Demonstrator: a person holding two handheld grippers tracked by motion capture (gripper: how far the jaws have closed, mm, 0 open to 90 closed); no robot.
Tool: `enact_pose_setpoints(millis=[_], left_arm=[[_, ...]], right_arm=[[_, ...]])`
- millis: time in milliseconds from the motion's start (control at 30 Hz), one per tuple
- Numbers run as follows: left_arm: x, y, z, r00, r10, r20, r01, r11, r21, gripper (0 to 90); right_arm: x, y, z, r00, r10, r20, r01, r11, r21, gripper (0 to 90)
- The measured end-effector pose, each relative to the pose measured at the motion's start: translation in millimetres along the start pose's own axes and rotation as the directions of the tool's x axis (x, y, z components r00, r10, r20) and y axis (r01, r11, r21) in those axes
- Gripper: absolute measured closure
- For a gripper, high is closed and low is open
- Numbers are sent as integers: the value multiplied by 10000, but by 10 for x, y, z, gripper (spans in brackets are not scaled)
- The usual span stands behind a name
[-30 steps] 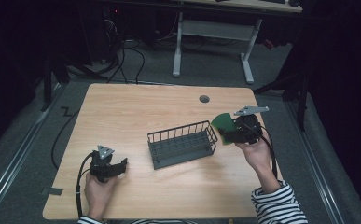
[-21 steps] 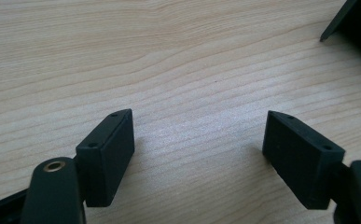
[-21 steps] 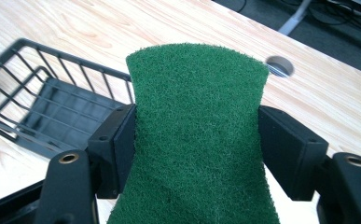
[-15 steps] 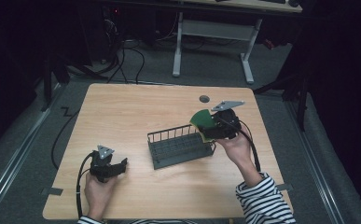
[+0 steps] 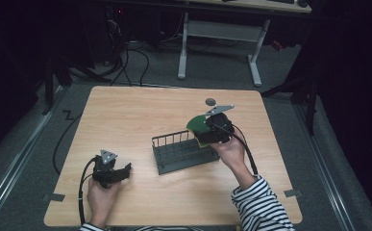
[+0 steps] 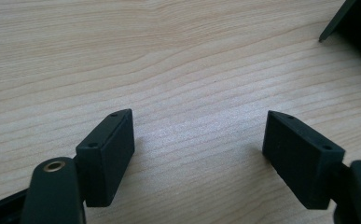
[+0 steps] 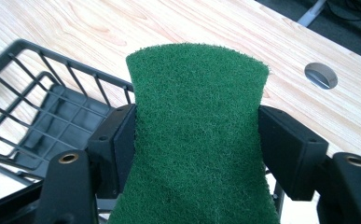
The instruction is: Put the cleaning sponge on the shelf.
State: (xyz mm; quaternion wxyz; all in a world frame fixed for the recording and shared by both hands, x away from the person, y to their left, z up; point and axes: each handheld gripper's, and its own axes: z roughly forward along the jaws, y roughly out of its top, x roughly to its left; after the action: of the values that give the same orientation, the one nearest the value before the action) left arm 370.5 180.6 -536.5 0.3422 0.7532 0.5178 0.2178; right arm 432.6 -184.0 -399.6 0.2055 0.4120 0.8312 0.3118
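Two black jaws of the right gripper [image 5: 211,131] pressed on the sides of a green scouring pad [image 7: 197,135], which bent a little between them. This gripper hung over the right end of the wire basket [image 5: 179,152], with the pad above the basket's rim. The right hand [image 5: 231,153] came from a striped sleeve [image 5: 260,204], the forearm raised over the table. The left gripper [image 5: 118,172] rested low on the wooden table [image 5: 126,110] near its front left corner, its jaws wide apart with nothing between them. A round hole [image 5: 210,101] lay in the table behind the pad. Beyond the table stood a desk frame [image 5: 219,33] on a dark floor with cables.
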Motion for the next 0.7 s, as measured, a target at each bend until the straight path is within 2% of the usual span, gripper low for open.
enact_pose_setpoints(millis=[367,700], left_arm=[[-10,2,1,9999,84,-55,-84,10000,51,254],[-11,2,1,9999,92,-57,-92,9999,52,255]], right_arm=[[51,-22,98,9991,-236,352,226,9994,276,319],[38,-82,157,9997,39,236,-44,9997,234,318]])
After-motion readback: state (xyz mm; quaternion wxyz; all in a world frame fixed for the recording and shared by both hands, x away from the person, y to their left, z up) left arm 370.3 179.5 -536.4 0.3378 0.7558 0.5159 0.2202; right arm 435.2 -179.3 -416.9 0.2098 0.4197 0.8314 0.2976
